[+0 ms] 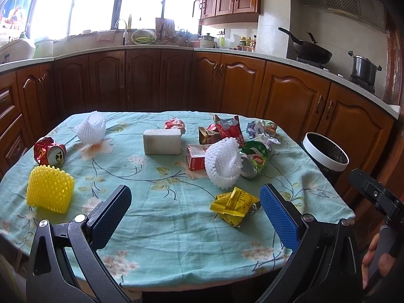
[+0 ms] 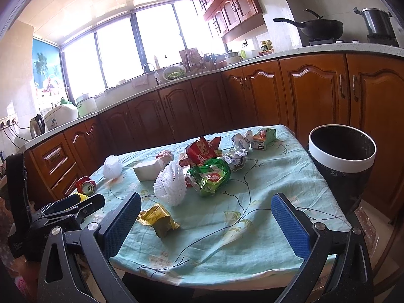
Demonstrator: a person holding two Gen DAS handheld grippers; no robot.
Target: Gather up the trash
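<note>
Trash lies scattered on a table under a green floral cloth (image 1: 156,217). A crumpled yellow wrapper (image 1: 233,205) (image 2: 157,217) is nearest, with a white foam fruit net (image 1: 223,165) (image 2: 171,180) and a green wrapper (image 1: 255,159) (image 2: 210,175) just behind it. A crushed red can (image 1: 50,154) (image 2: 86,184) and a yellow foam net (image 1: 50,192) sit at the left. My left gripper (image 1: 195,217) is open over the front of the table, holding nothing. My right gripper (image 2: 205,223) is open too, with the yellow wrapper by its left finger. A black bin with a white rim (image 1: 325,155) (image 2: 341,161) stands at the table's right side.
Further back lie a white block (image 1: 162,141), a second white net (image 1: 92,127), a red carton (image 1: 197,156), red wrappers (image 1: 222,131) and crumpled paper (image 1: 262,130). Wooden kitchen cabinets (image 1: 227,85) line the wall behind. A hand (image 1: 376,260) shows at the lower right of the left wrist view.
</note>
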